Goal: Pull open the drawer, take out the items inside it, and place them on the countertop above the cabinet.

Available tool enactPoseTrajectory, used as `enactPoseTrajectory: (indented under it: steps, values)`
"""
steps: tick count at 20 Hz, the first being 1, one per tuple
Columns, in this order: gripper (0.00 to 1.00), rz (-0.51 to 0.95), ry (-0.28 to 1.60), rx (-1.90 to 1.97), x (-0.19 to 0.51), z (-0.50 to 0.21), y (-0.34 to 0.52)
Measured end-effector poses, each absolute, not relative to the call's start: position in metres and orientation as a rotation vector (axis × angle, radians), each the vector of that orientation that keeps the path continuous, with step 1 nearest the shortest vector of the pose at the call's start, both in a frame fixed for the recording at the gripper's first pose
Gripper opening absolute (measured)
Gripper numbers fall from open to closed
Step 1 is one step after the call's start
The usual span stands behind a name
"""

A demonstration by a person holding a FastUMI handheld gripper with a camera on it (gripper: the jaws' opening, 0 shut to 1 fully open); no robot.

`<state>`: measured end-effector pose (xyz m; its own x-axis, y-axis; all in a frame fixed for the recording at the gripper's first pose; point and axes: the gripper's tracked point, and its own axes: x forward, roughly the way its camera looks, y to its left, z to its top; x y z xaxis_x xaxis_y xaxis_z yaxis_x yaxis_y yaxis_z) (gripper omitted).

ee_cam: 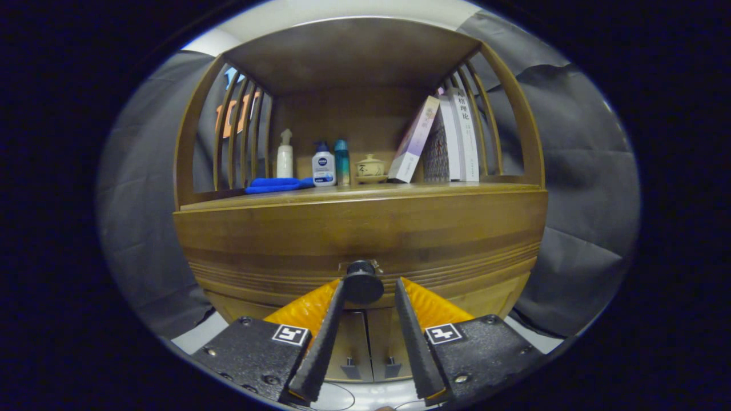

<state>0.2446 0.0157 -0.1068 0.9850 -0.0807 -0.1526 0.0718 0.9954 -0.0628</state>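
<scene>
- The gripper [369,283] is part-open around the drawer's dark round knob [363,283] — one finger touches it at 9 o'clock, the other stands clear.
- The drawer [360,240] is closed.
- At 12 o'clock on the countertop [457,187]: a blue cloth [274,184], bottles [323,164], a lidded cup [370,168] — leaning books [451,140] at 1 o'clock.

Drawer knob [363,283] between the gripper [369,288] fingers, countertop [365,193] above the knob, bottles [323,164] and books [451,140] on it, cabinet doors [368,345] below the knob.
</scene>
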Motion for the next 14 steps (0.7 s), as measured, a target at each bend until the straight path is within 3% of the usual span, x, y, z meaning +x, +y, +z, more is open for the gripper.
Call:
enactPoseTrajectory:
  steps: [1,6,12,14]
  values:
    - [0.66,-0.074,0.156,-0.048,0.245,-0.107,0.016]
    - [0.68,-0.076,0.181,-0.084,0.256,-0.112,0.019]
    - [0.69,-0.087,0.193,-0.069,0.277,-0.111,0.021]
    - [0.62,-0.095,0.196,-0.045,0.282,-0.111,0.019]
